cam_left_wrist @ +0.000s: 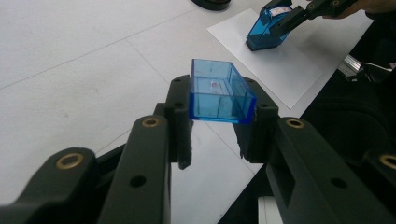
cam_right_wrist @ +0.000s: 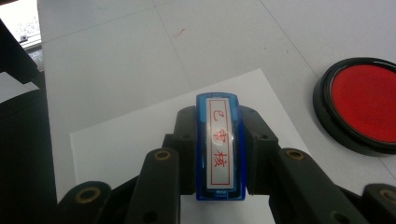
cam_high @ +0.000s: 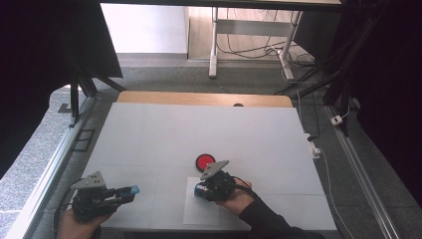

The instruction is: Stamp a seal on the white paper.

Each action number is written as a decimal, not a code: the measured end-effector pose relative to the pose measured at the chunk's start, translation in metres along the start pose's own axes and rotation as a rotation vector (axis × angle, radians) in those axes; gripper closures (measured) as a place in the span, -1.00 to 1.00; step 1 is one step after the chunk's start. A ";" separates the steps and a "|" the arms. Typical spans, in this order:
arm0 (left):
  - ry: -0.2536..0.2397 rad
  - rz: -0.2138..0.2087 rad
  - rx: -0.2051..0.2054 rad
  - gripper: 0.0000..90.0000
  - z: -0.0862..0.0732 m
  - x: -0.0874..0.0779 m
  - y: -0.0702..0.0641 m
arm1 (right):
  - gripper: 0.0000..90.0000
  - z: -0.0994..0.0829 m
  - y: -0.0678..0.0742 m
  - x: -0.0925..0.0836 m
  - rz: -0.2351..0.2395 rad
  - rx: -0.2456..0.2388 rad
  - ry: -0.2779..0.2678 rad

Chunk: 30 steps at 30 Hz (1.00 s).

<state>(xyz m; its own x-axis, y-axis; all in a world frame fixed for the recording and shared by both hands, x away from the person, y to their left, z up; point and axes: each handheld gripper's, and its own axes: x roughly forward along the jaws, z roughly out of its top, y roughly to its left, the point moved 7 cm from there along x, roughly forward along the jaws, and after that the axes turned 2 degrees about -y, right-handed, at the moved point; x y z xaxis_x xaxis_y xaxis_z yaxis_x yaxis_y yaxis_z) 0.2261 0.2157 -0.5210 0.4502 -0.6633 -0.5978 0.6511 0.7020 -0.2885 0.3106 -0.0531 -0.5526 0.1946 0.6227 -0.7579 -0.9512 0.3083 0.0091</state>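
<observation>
Right gripper clamping blue stamp over white paper, red ink pad just beyond, left gripper pinching clear blue cap near table's left edge

The ink pad gets clipped by the right edge in the right gripper view, so only part of its red disc is seen. In the left gripper view just a dark sliver of it is caught at the top edge. The stamp's lower body is buried between the right gripper's jaws, and whether it's touching the paper can't be made out. The blue cap's inside is too murky to be read. In the high view both forearms are chopped off at the bottom edge, and the left gripper load is seen only as a tiny blue speck.
</observation>
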 end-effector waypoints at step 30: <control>0.002 -0.003 -0.005 0.52 0.000 0.000 0.001 | 0.58 -0.001 -0.002 0.001 0.014 0.040 -0.004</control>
<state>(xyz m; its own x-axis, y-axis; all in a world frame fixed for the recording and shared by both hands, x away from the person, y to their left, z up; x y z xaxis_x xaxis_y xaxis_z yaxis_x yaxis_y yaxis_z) 0.2267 0.2159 -0.5213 0.4466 -0.6649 -0.5987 0.6493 0.7012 -0.2945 0.3126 -0.0540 -0.5536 0.1827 0.6299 -0.7549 -0.9435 0.3282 0.0455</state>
